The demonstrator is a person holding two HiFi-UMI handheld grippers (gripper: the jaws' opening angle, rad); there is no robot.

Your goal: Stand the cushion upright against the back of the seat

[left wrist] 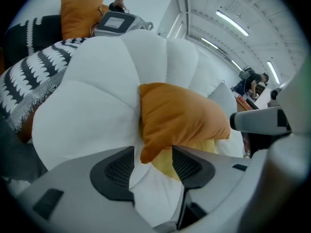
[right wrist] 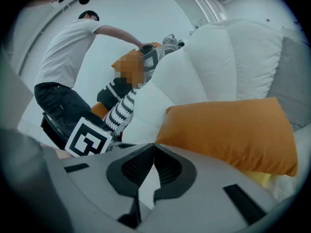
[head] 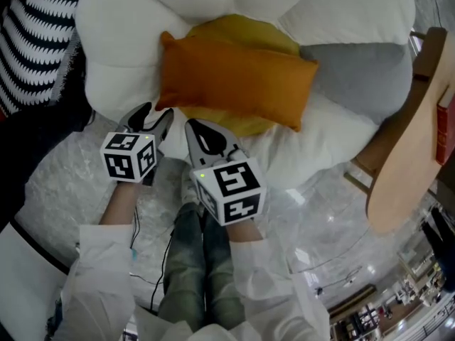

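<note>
cushion (head: 234, 84): apparently leaning on seat (head: 142, 41) back | left hand-held gripper (left wrist: 153, 152): wide, astride cushion's corner | right hand-held gripper (right wrist: 154, 147): closed, empty, beside cushion

Orange rectangular cushion (head: 238, 80), standing on its long edge, leaning against white petal-shaped seat back (head: 135, 27)

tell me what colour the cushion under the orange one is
Yellow: the lower cushion shows best in the head view, under the orange cushion.

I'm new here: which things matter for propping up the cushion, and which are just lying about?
In the job: orange cushion, white seat, left gripper, right gripper.
Lying about: yellow cushion, grey cushion, striped throw, wooden furniture.
</note>
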